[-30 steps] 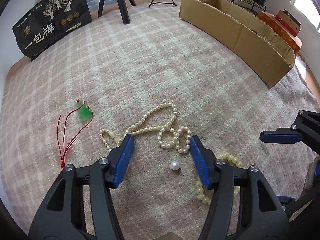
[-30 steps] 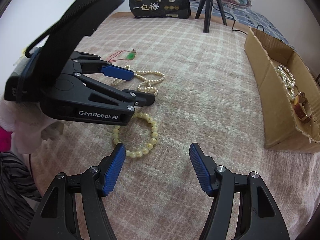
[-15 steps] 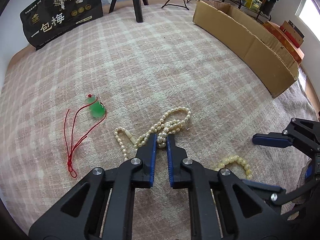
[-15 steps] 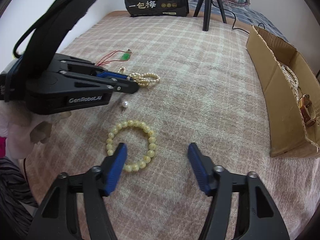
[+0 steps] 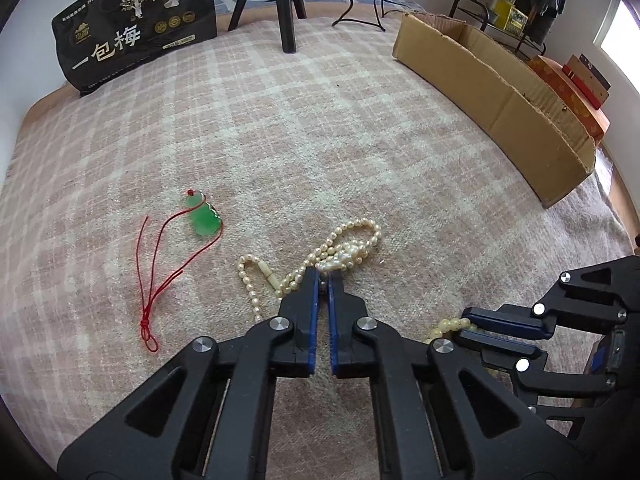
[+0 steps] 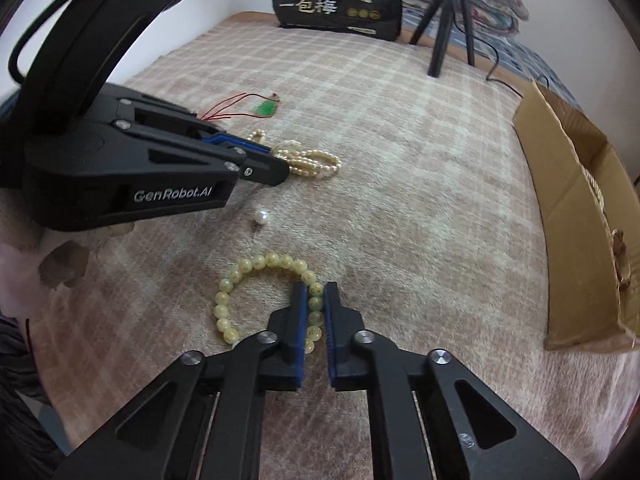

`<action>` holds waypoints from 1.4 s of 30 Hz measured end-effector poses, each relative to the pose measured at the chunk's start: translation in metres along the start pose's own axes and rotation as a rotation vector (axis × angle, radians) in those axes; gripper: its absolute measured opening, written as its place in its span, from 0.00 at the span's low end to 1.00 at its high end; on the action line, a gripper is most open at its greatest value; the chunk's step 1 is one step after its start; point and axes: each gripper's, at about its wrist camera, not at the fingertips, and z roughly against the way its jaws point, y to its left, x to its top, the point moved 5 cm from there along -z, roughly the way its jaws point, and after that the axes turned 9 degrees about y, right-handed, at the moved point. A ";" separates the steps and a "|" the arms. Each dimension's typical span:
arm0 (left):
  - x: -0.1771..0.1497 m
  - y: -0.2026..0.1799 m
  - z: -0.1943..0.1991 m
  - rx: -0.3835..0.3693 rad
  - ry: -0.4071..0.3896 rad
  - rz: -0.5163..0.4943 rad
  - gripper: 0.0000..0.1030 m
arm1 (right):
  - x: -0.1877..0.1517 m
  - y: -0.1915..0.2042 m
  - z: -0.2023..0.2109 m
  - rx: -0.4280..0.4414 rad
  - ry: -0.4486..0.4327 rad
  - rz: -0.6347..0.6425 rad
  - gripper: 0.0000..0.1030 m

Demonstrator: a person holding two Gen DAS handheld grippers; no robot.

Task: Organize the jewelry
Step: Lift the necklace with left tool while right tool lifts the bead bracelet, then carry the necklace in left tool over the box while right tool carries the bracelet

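While the left gripper (image 5: 323, 276) is pinching the pearl necklace (image 5: 344, 254), its fingers are nearly touching. The right gripper (image 6: 315, 294) is clamping the yellow bead bracelet (image 6: 256, 264).

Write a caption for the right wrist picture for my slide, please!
Right gripper shut on a yellow bead bracelet while the left gripper pinches a pearl necklace.

On the checked pink-and-cream blanket (image 5: 360, 128) lie four pieces of jewellery: one cream pearl necklace (image 5: 352, 248), one pale yellow round-bead bracelet (image 6: 256, 268), one green gourd-shaped pendant on a red cord (image 5: 204, 218) and one loose white pearl (image 6: 261, 215). There is one long brown cardboard box (image 5: 500, 92), one black printed bag (image 5: 136, 24) and one black tripod (image 5: 286, 0). Two black grippers with blue pads are in view, the left (image 5: 323, 276) and the right (image 6: 316, 292).
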 end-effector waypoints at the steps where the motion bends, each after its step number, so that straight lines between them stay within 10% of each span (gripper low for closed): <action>1: 0.000 0.002 0.003 -0.003 -0.006 0.008 0.02 | 0.000 -0.001 0.001 0.008 -0.002 -0.006 0.06; 42: 0.046 0.013 0.137 -0.161 -0.318 0.131 0.02 | 0.021 -0.018 0.095 0.020 -0.237 -0.043 0.06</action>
